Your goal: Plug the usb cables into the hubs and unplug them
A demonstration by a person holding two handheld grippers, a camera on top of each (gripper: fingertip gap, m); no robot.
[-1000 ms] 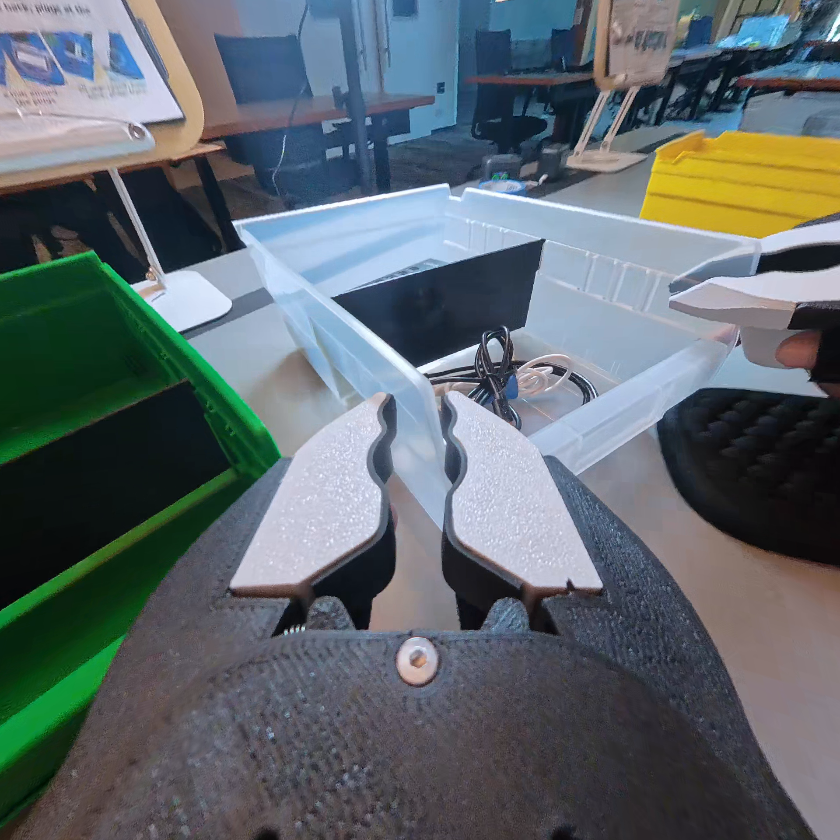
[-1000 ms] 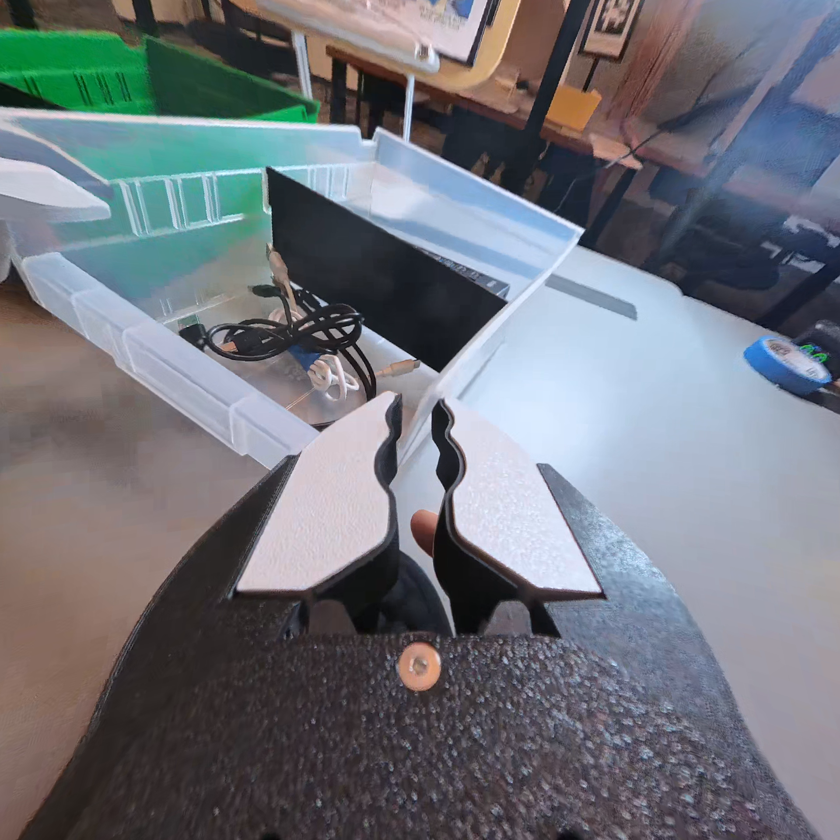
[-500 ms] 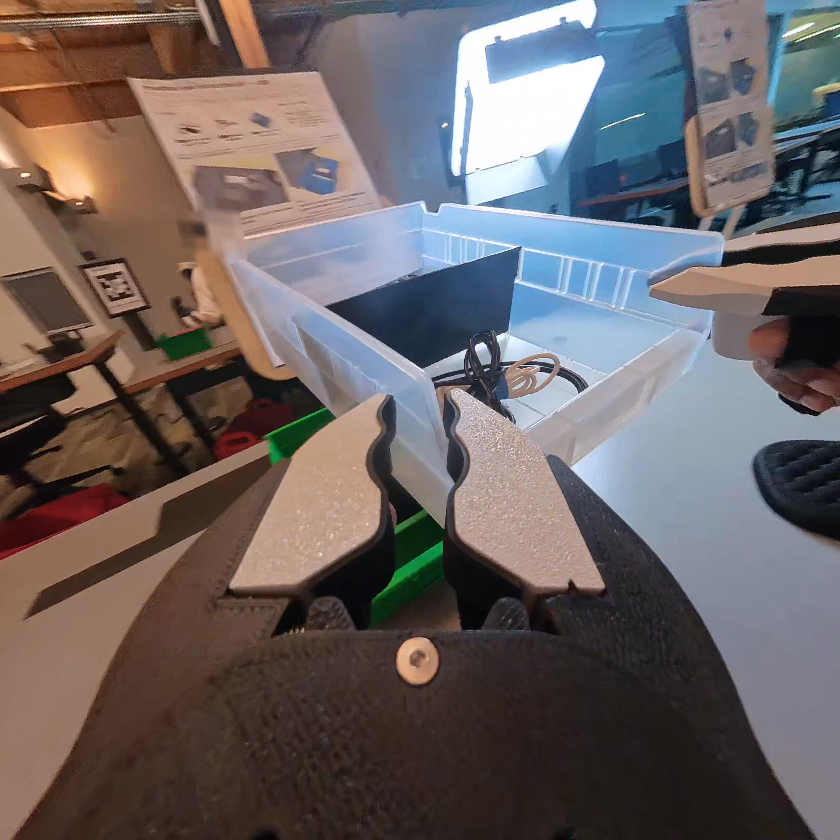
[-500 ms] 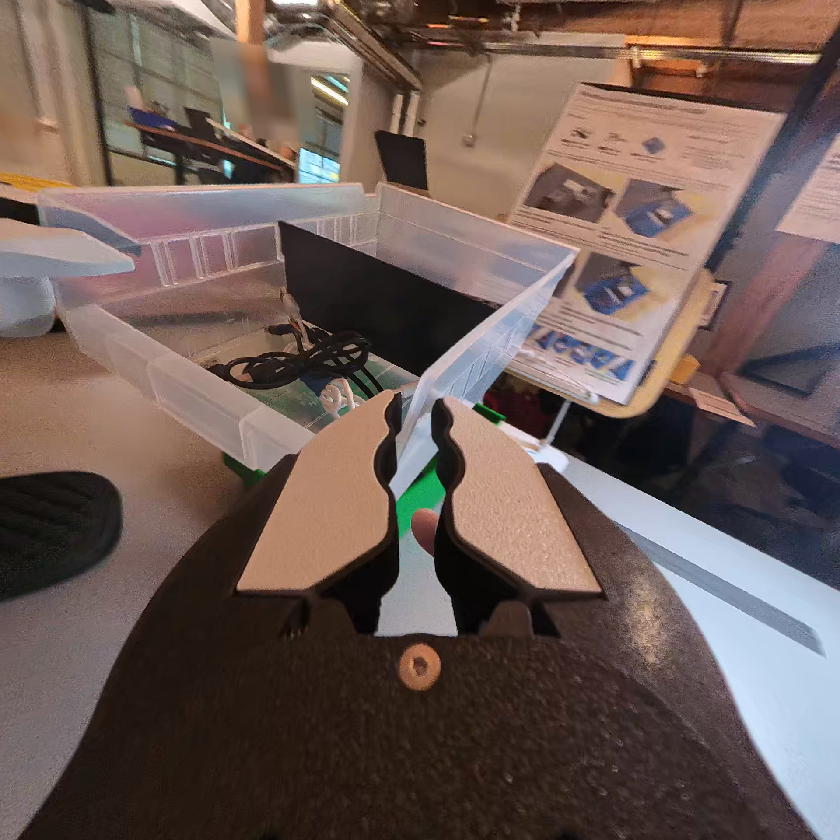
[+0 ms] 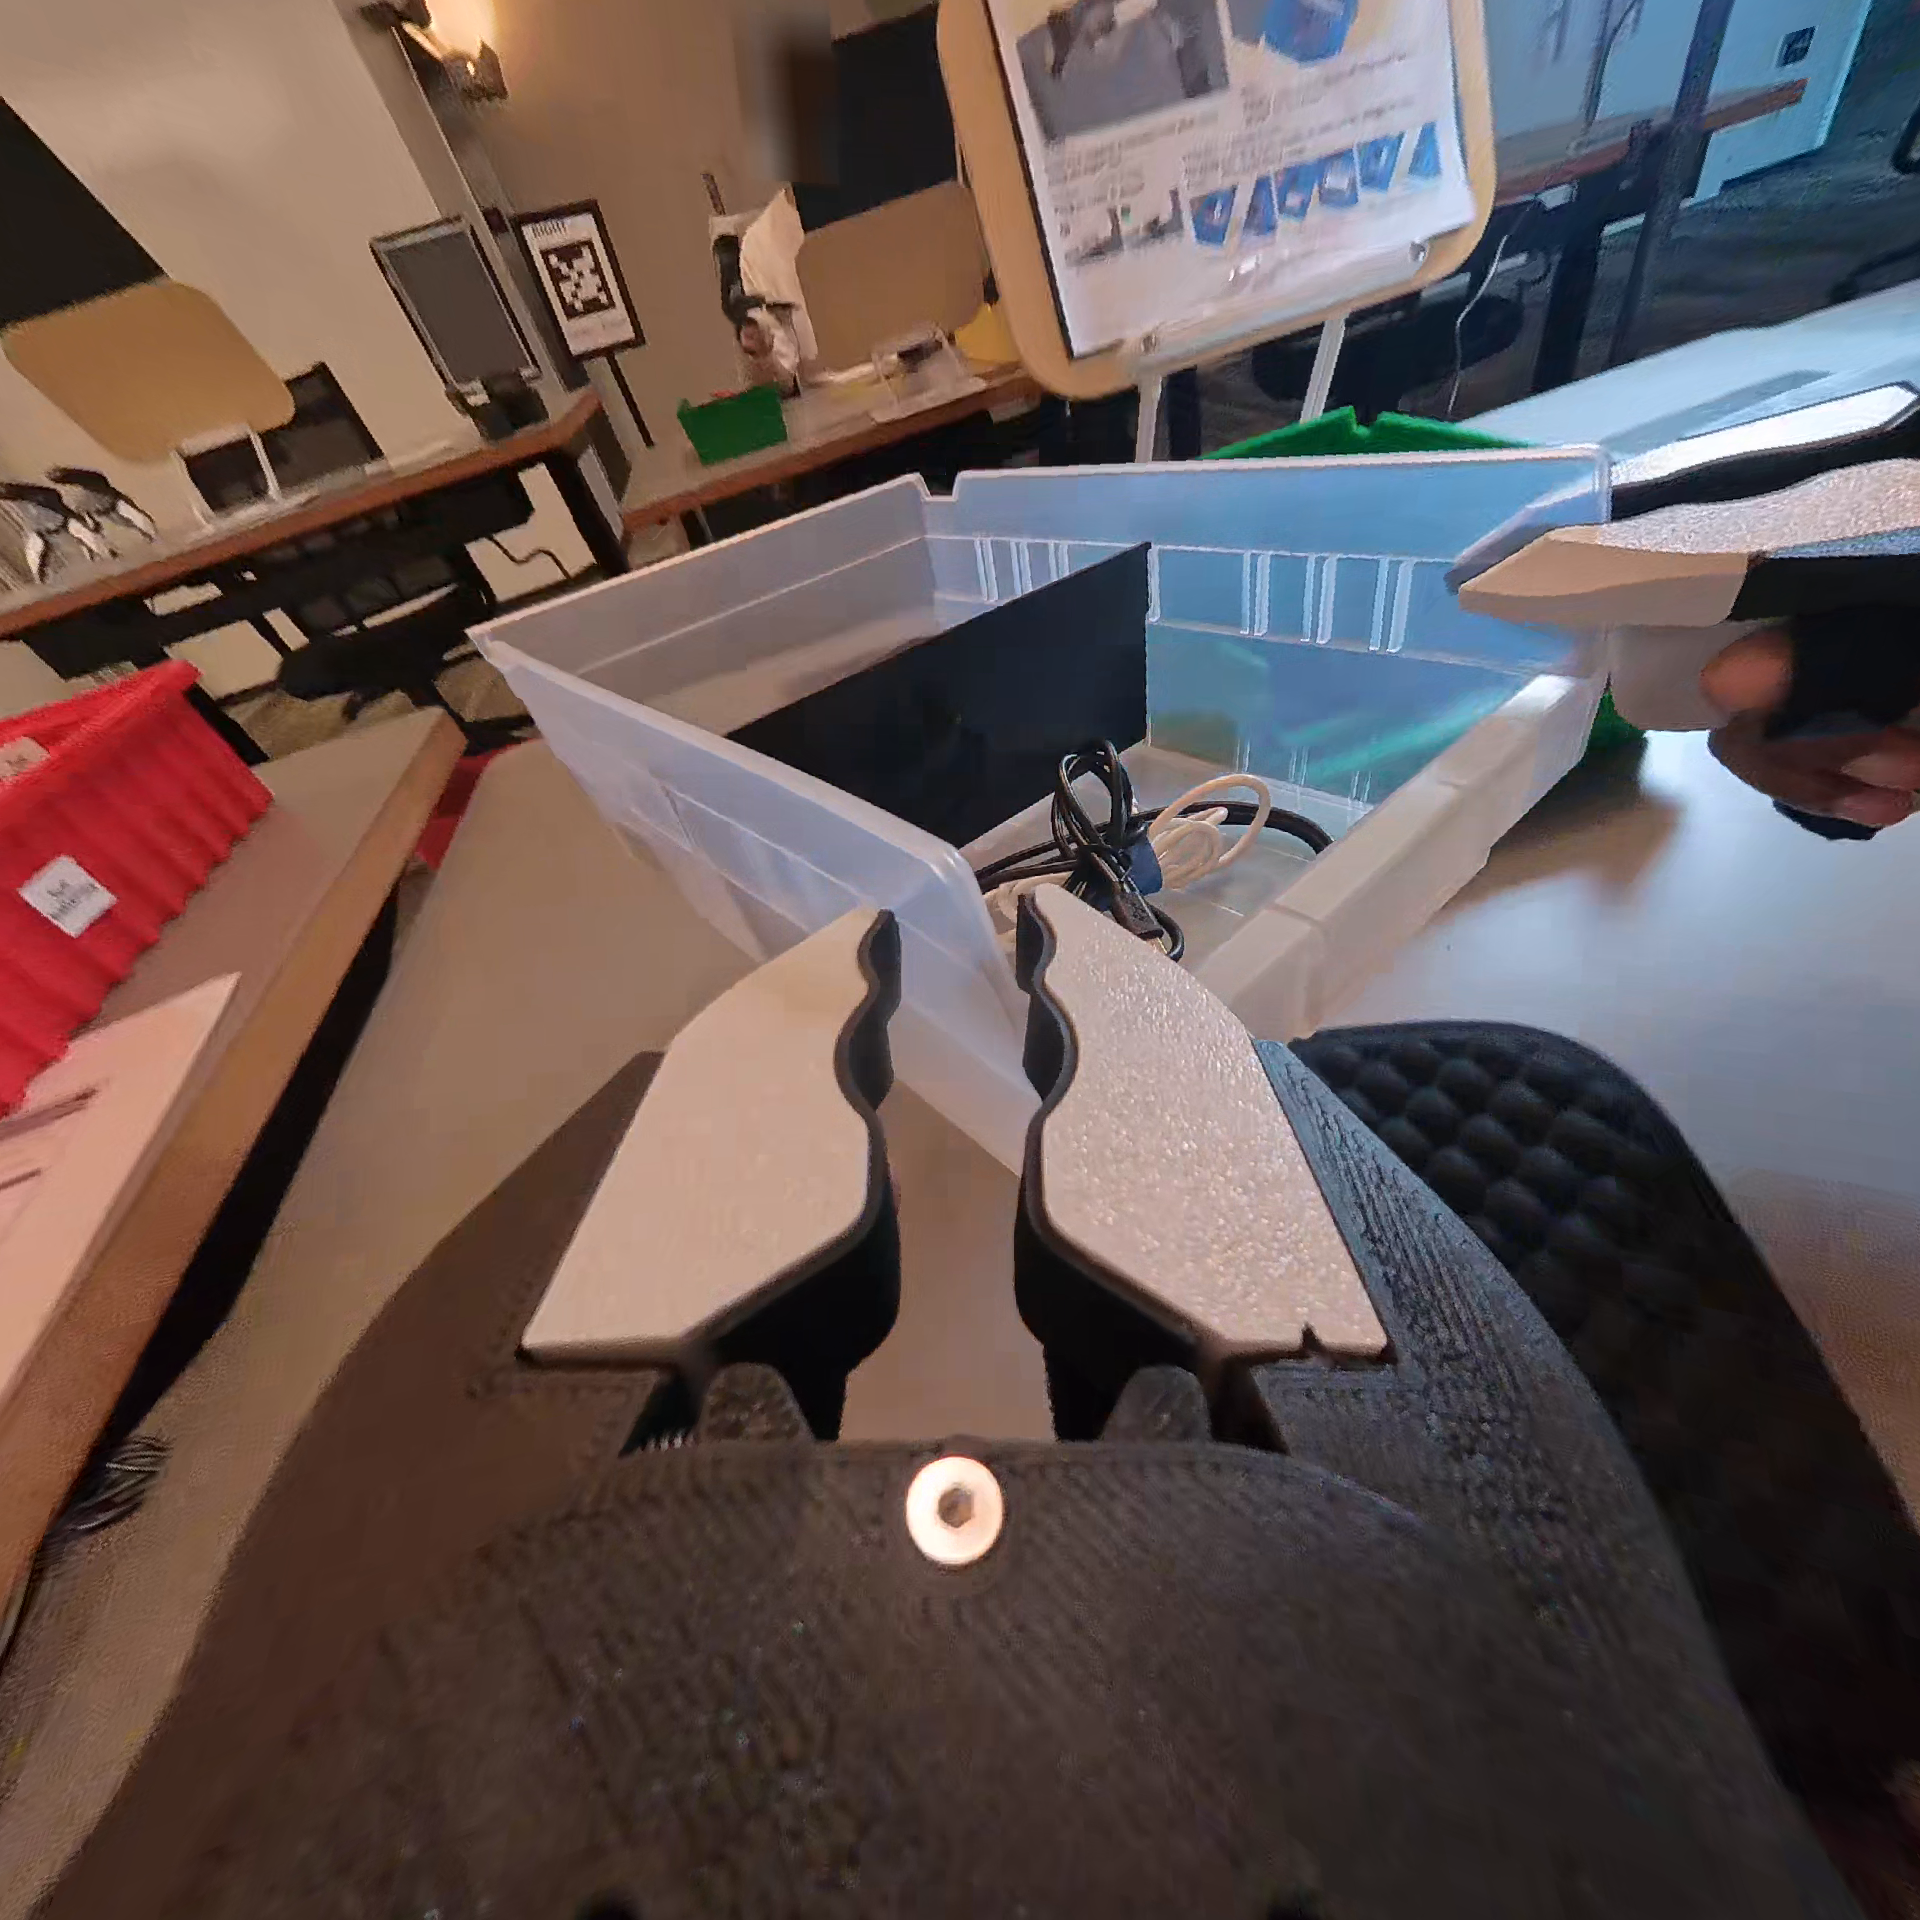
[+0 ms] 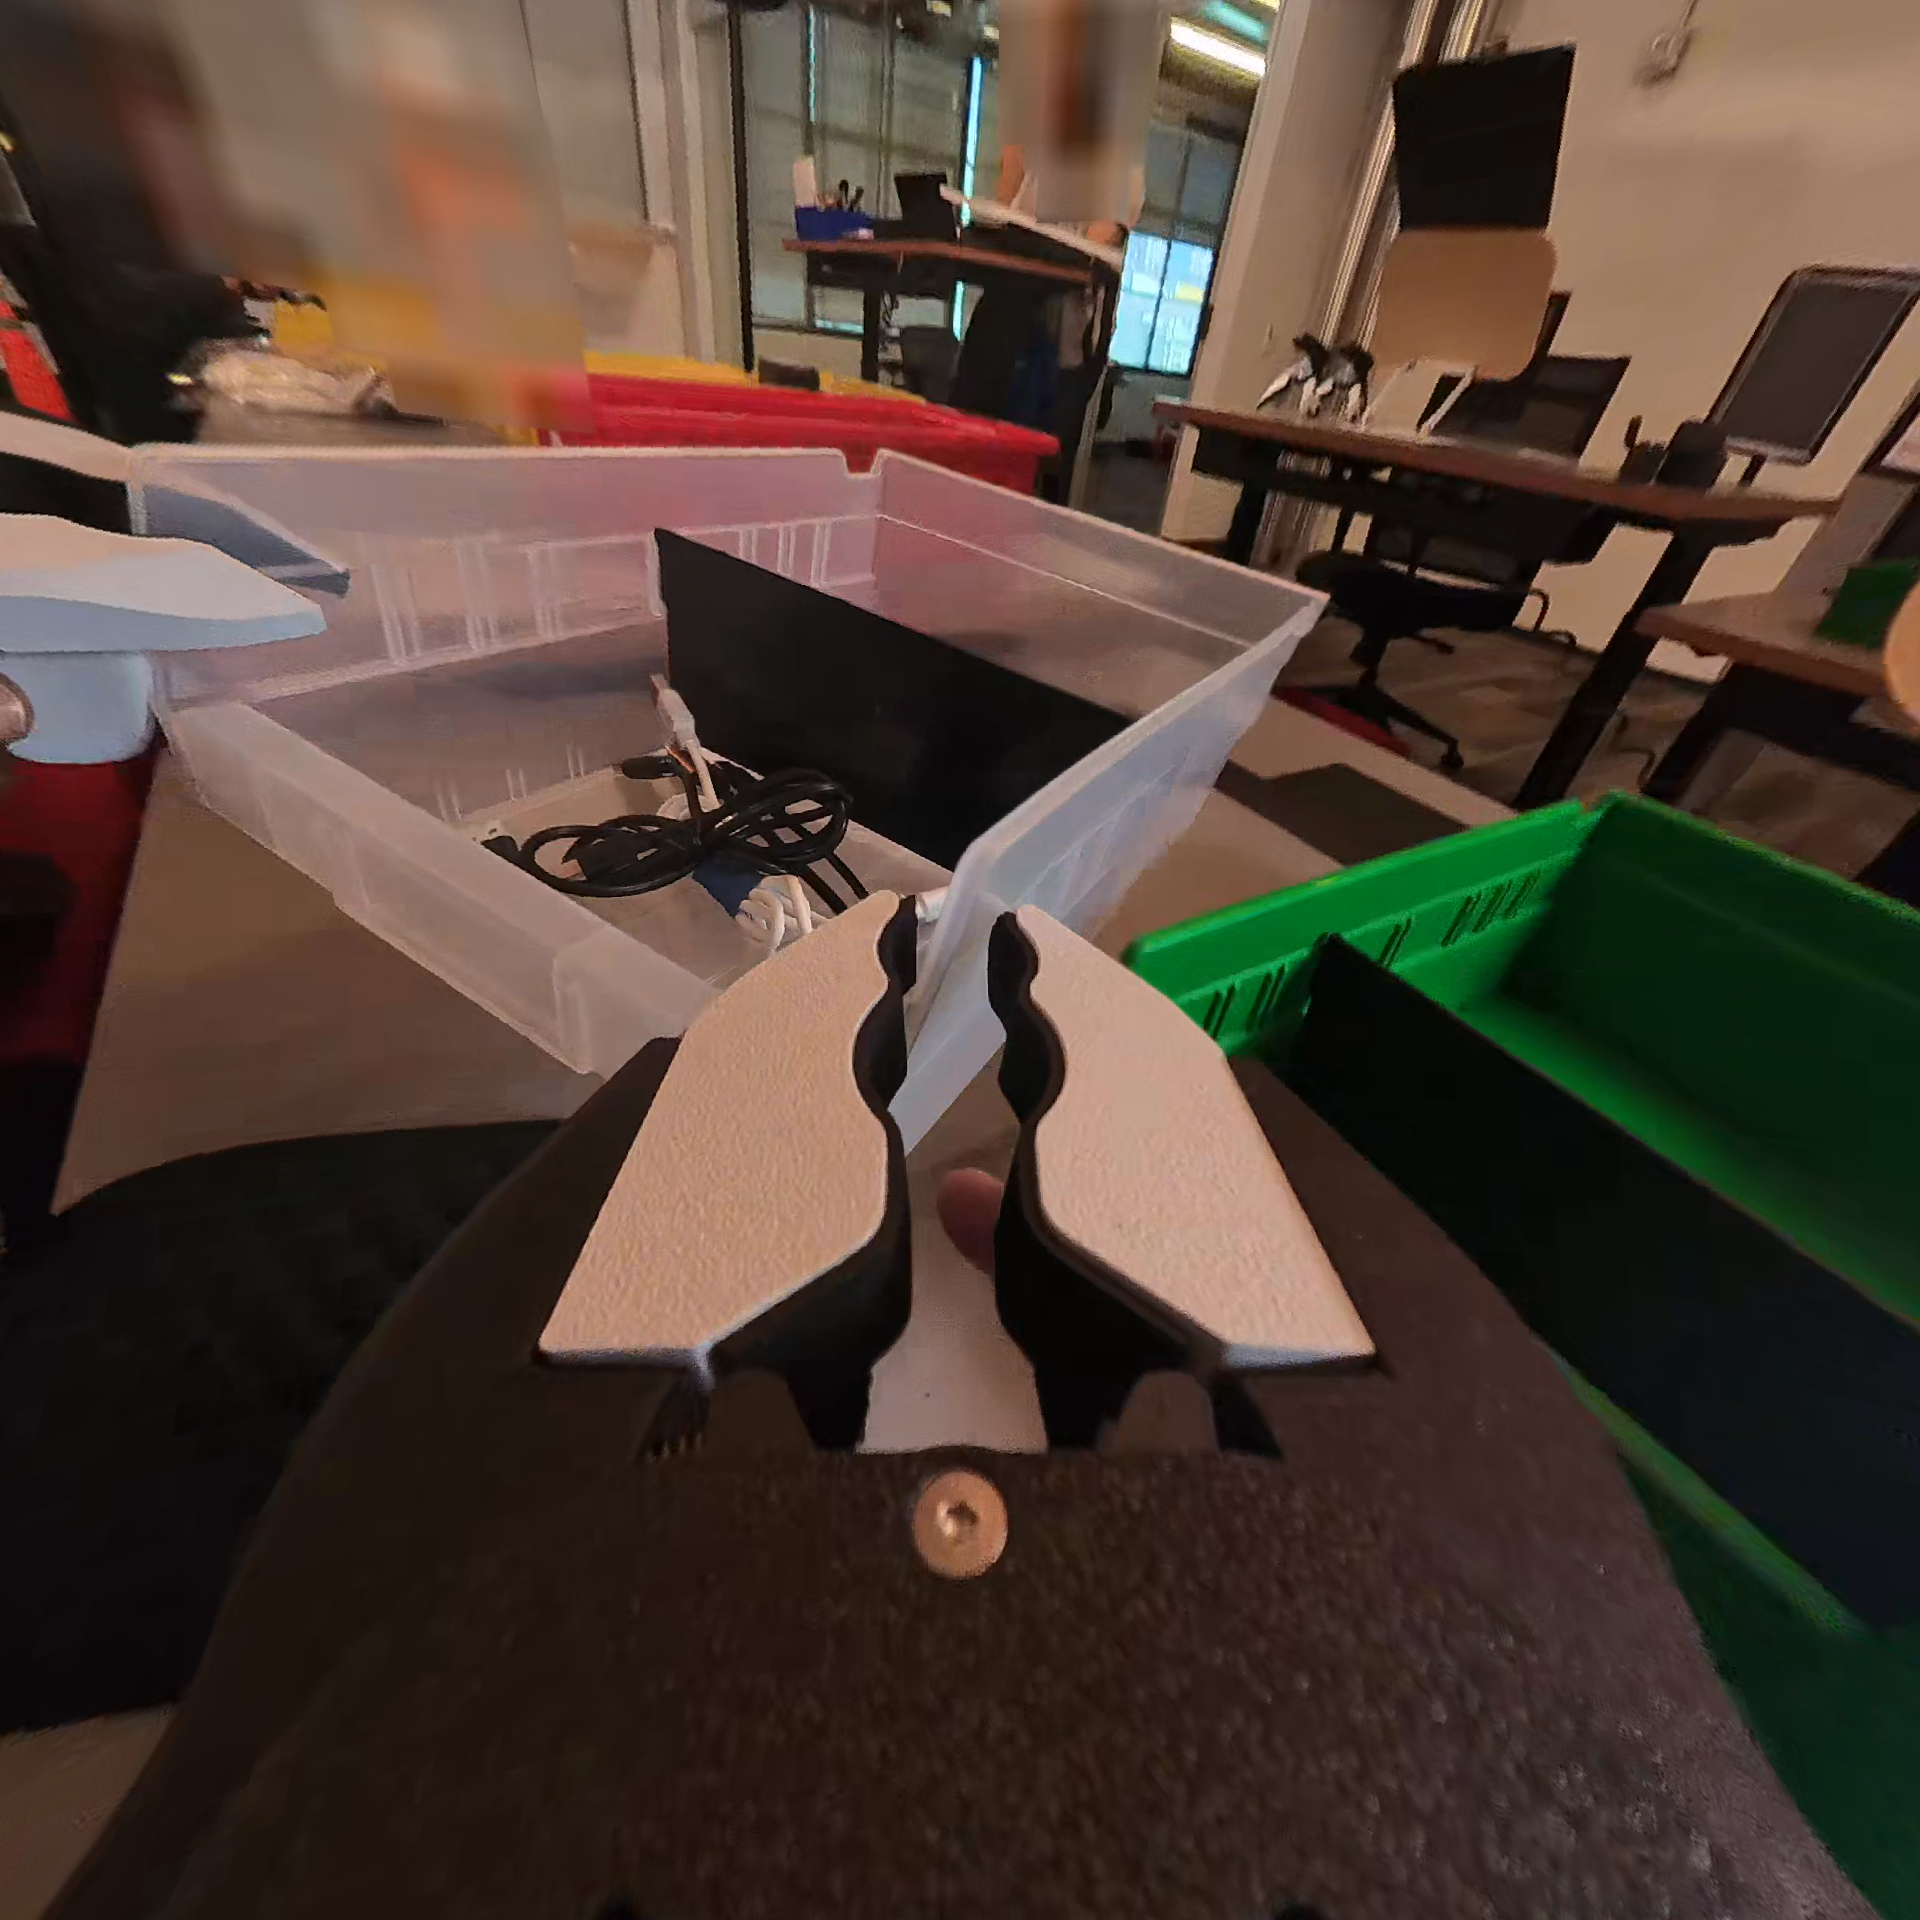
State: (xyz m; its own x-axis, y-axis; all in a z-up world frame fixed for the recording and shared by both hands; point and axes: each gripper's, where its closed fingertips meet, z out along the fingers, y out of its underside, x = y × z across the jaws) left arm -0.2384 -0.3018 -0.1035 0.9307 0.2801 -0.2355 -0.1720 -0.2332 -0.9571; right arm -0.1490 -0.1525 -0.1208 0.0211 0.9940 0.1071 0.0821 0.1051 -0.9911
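A clear plastic bin (image 5: 748,862) holds a tangle of black and white usb cables (image 5: 1112,831) in its near compartment, in front of a black divider (image 5: 966,707). My left gripper (image 5: 951,925) is shut on the bin's left side wall. My right gripper (image 6: 951,914) is shut on the opposite wall of the bin (image 6: 416,862), where the cables (image 6: 707,842) and divider (image 6: 862,707) also show. Each gripper shows in the other's view: the right one (image 5: 1558,582) and the left one (image 6: 156,603). No hub is visible; the far compartment is hidden by the divider.
A green bin with a black divider (image 6: 1558,987) sits right of the right gripper. A black textured mat (image 5: 1558,1164) lies on the table under the bin's near edge. A red bin (image 5: 94,831) stands on a table at the left. A sign stand (image 5: 1236,156) stands behind. Spacing between my two grippers at the tips: around 20 cm.
Both grippers, still clamped on the clear bin, have lifted it and swung it round. The background has turned: the green bin has left the left view and a red bin has come in.
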